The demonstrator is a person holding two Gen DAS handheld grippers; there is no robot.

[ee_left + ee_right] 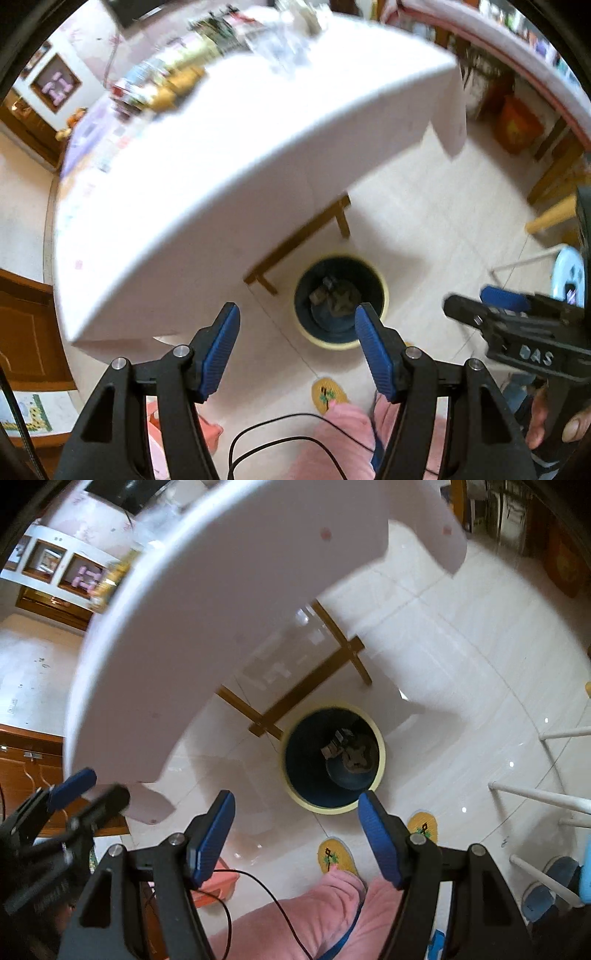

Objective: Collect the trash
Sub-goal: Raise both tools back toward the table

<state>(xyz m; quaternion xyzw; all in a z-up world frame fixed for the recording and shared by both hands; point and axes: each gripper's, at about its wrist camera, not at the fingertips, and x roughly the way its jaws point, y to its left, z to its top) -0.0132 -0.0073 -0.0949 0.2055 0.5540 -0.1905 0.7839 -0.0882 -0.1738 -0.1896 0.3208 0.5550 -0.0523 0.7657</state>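
Below, crumpled grey-brown trash [349, 751] is seen at the bottom of a dark bin [334, 757] with a pale yellow rim, set on tiled floor [461, 664]. Both the left gripper [297, 317] and the right gripper [295, 803] are held open and empty, the bin at twelve o'clock. A white-clothed table [221, 166] edge overhangs at ten o'clock; clear floor lies at two.

The floor [461, 635] was pale tile, glossy enough to mirror the brown wooden legs [314, 686] beside the bin [380, 760], whose cream rim looked like smooth plastic around a dark lining. Above the bin, the surface [221, 177] wore a smooth white matt cover. The fingers [221, 347] carried ribbed blue pads on matt black plastic with bright metal pins.
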